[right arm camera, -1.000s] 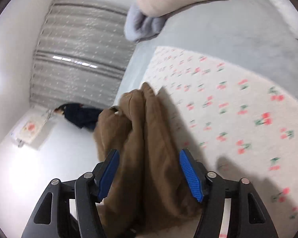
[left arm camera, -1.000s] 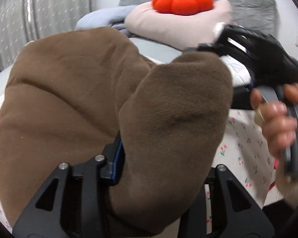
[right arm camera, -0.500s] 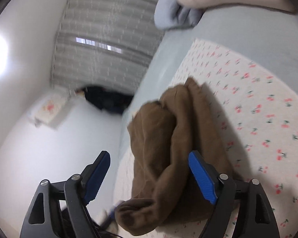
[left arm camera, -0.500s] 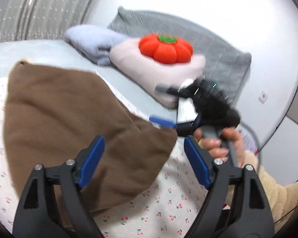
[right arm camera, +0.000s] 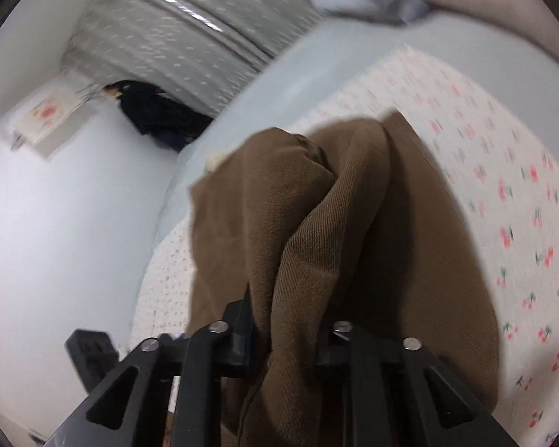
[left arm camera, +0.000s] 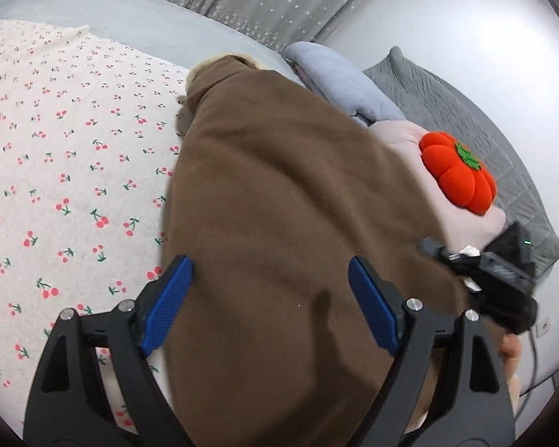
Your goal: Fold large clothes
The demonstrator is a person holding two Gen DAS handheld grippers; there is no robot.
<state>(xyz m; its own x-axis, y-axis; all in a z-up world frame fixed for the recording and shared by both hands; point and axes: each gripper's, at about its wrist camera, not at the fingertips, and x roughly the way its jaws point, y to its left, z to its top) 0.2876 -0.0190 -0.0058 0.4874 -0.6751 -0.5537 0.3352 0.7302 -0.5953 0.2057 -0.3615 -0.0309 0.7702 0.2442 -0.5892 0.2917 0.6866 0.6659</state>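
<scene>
Both wrist fisheyes close, angled down, sharing brown garment on cherry-print sheet

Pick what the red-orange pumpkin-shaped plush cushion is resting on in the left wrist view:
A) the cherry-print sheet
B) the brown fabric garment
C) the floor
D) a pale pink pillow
D: the red-orange pumpkin-shaped plush cushion sits on top of the pale pink pillow, beyond the edge of the brown fabric garment and off the cherry-print sheet.

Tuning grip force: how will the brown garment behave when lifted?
Likely floppy: the brown garment bunches into deep folds where the right gripper is closing on it. Probably fairly heavy, as it looks thick. Its ribbed weave suggests little slipping.
</scene>
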